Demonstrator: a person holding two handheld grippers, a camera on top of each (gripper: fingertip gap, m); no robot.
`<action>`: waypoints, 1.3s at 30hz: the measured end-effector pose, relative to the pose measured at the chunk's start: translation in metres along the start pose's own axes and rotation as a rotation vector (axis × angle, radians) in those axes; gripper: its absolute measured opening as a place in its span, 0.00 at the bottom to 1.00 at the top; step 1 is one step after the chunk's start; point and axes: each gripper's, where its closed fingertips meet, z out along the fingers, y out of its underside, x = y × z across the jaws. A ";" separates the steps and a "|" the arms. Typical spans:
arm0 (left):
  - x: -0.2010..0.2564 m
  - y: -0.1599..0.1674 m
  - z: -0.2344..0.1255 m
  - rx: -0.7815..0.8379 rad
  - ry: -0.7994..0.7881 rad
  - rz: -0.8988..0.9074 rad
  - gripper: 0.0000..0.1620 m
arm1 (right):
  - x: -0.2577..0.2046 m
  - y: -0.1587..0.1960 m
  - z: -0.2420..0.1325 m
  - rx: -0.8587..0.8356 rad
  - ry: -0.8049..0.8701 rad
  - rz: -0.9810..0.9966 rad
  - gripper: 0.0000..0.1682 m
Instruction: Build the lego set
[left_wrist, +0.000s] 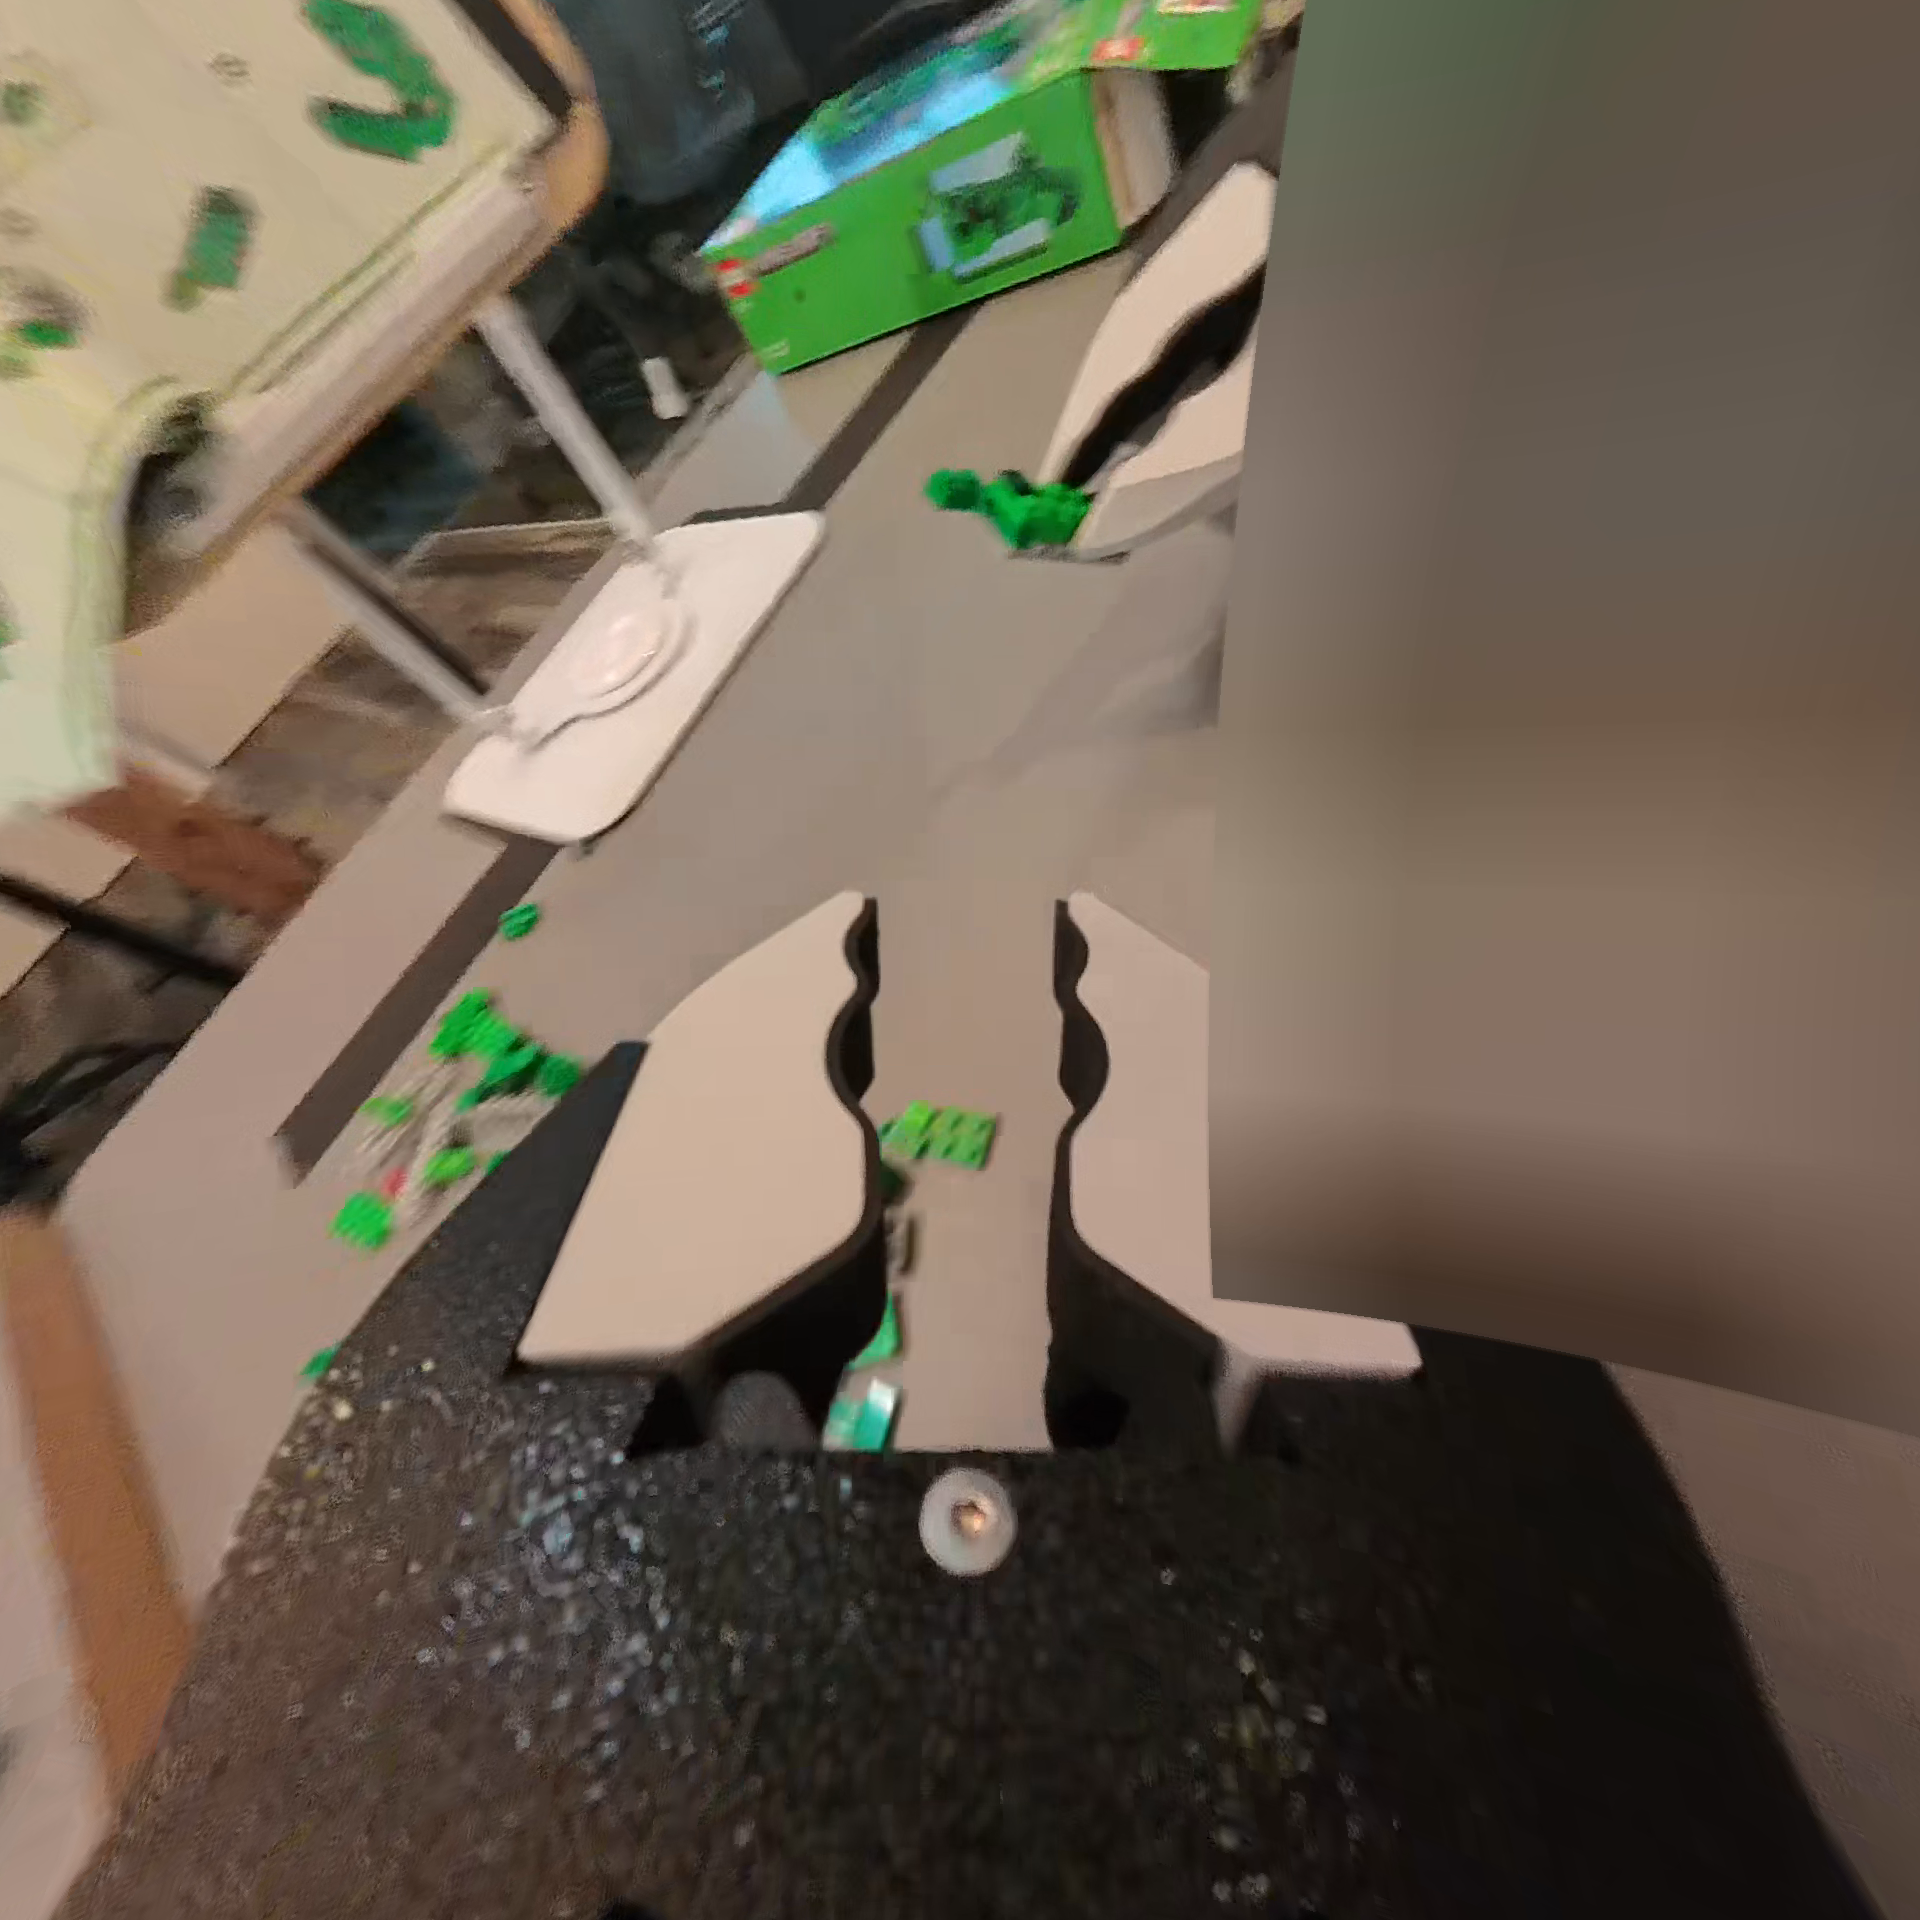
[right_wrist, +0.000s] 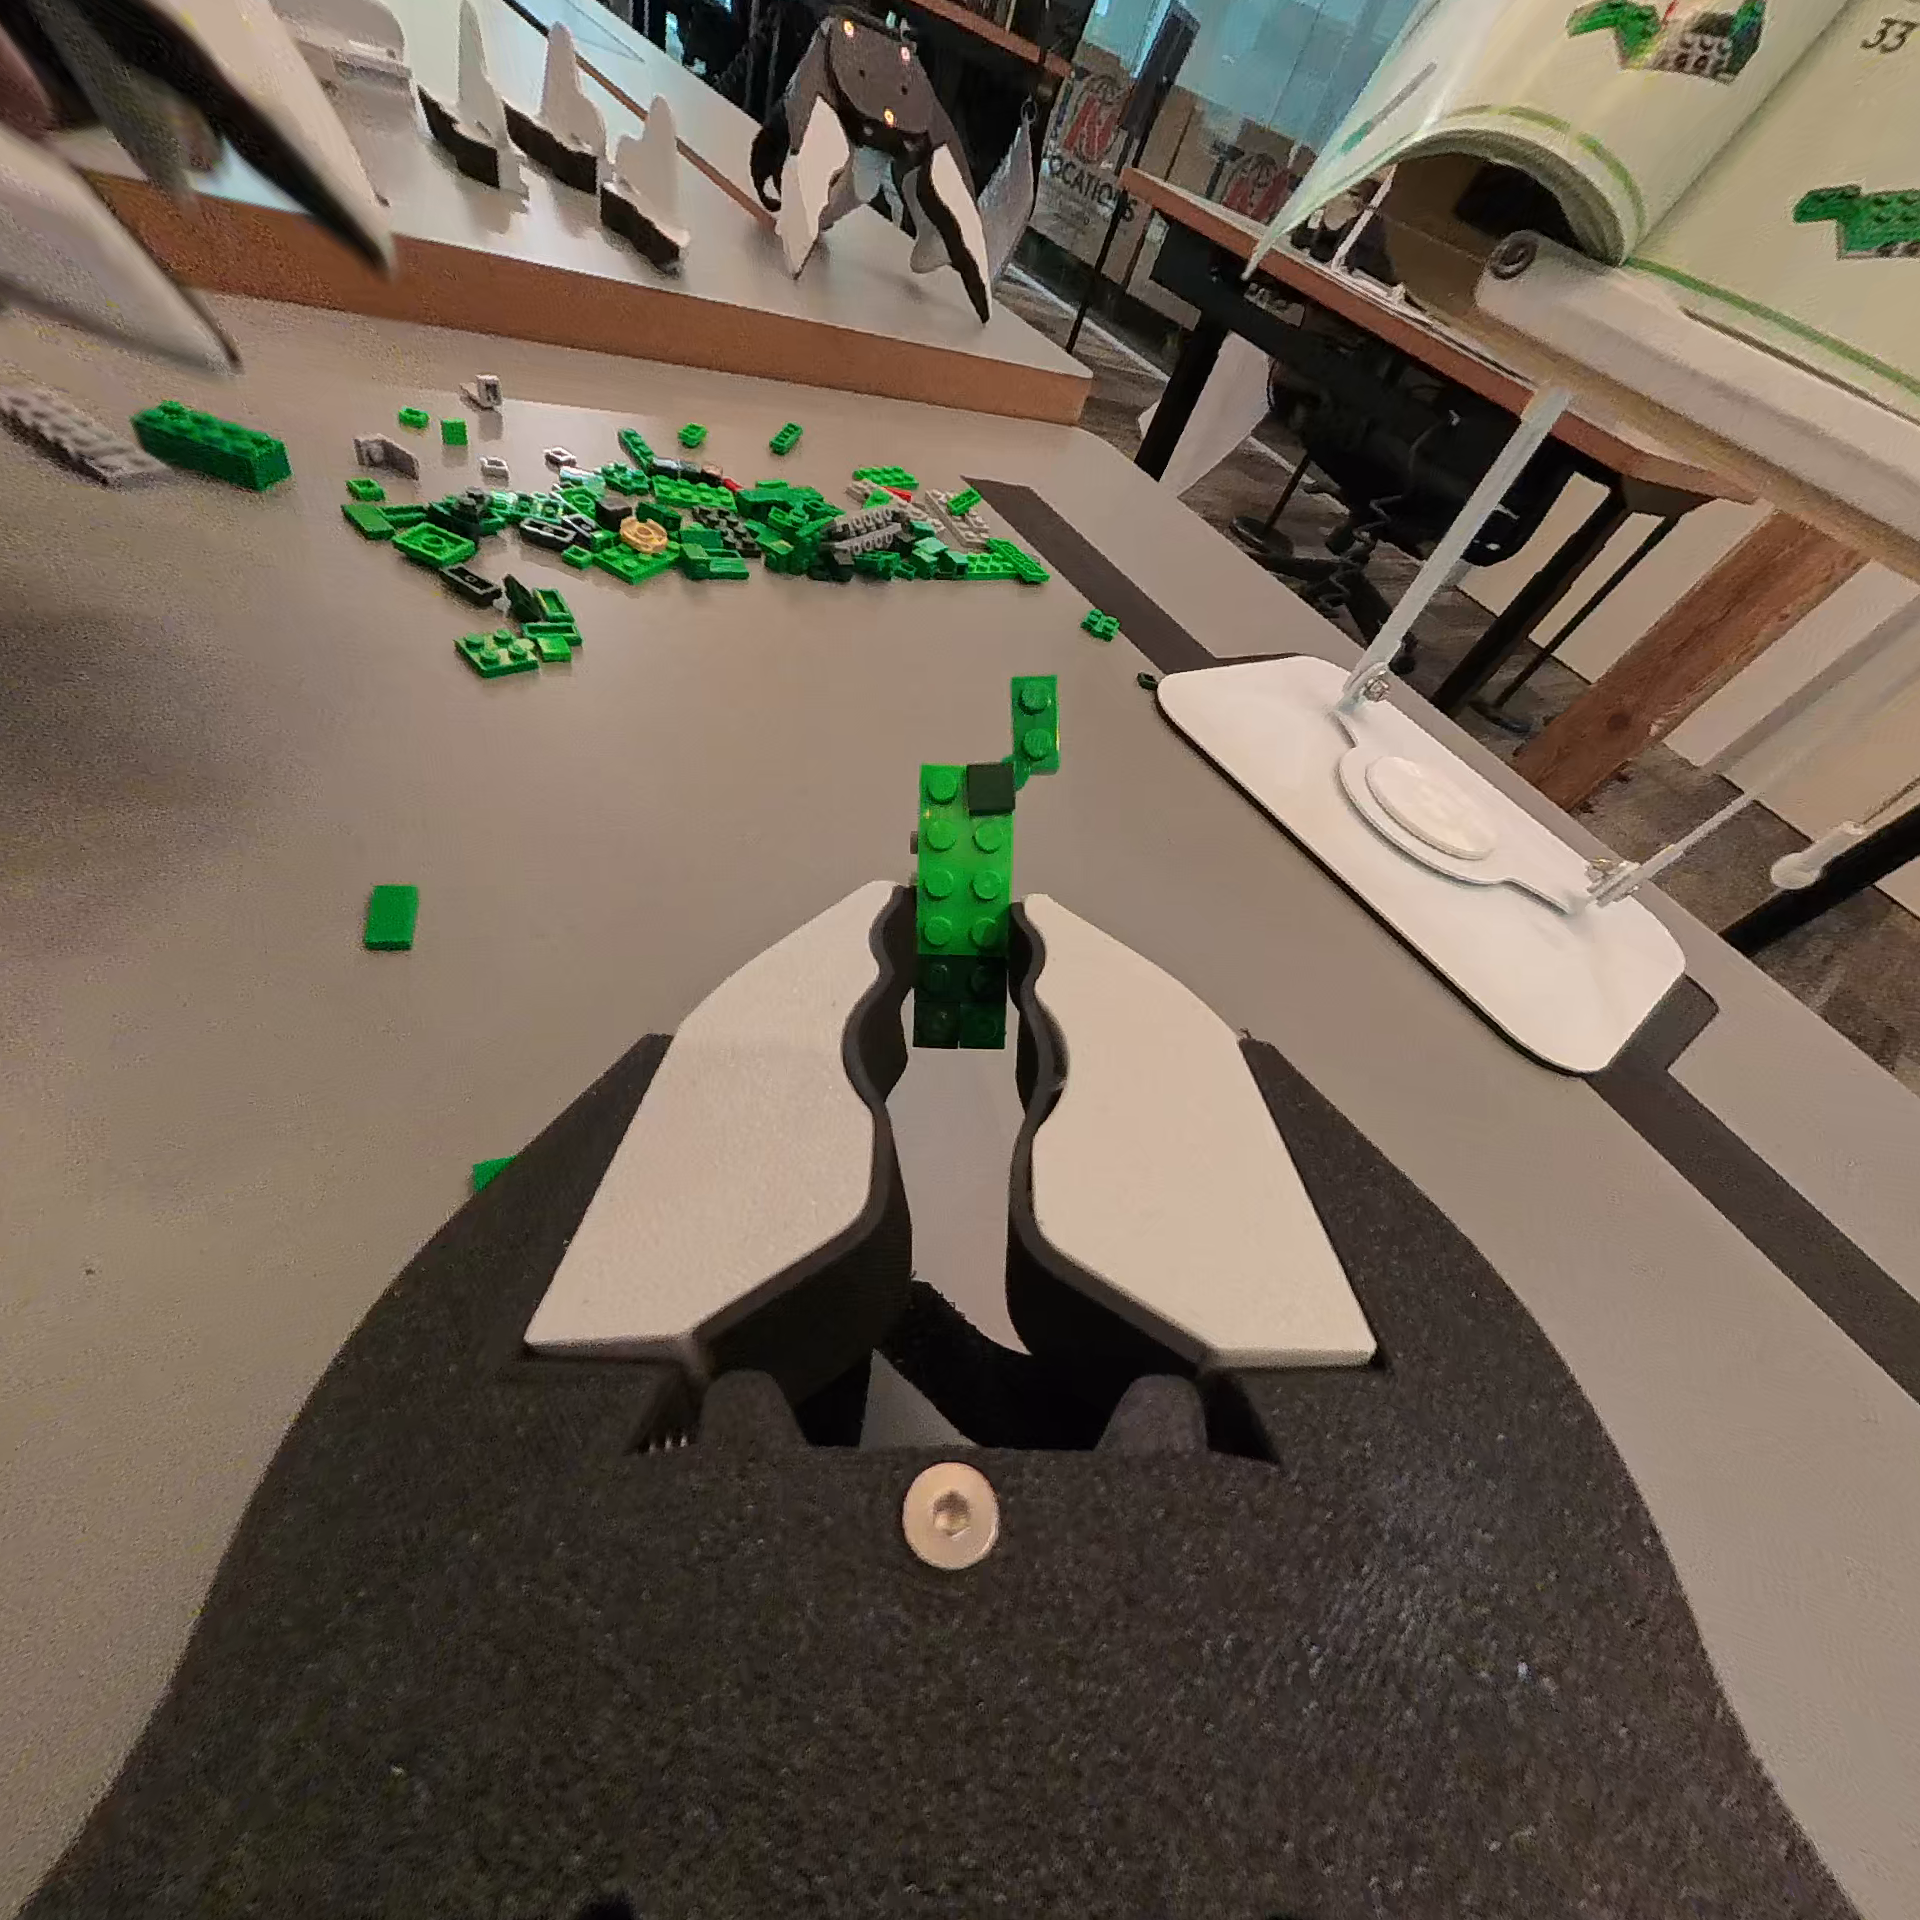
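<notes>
Left wrist view, left to right: loose green bricks at lower left on the grey table; the white stand base at centre left; the left gripper at centre, jaws spread and holding nothing, with a small green plate on the table in the gap between its fingers; a green box at top centre.

Right wrist view, left to right: a scatter of green and grey pieces at upper left; a single flat green tile at centre left; the right gripper at centre, jaws pinching the green sub-assembly by its lower, darker end. The sub-assembly's long axis runs straight forward from the jaws, a small plate offset at its far tip. The empty left gripper is judged the free one for fetching the next piece.
</notes>
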 end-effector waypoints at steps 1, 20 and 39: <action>-0.010 0.001 -0.014 -0.005 -0.069 -0.011 0.19 | -0.001 0.000 0.000 -0.001 -0.001 -0.006 0.09; 0.022 0.112 -0.162 -0.537 -0.199 -0.291 0.12 | -0.009 0.004 0.003 -0.037 -0.007 -0.095 0.10; 0.093 0.148 -0.195 -0.838 0.033 -0.472 0.05 | -0.012 0.007 0.005 -0.056 -0.016 -0.129 0.10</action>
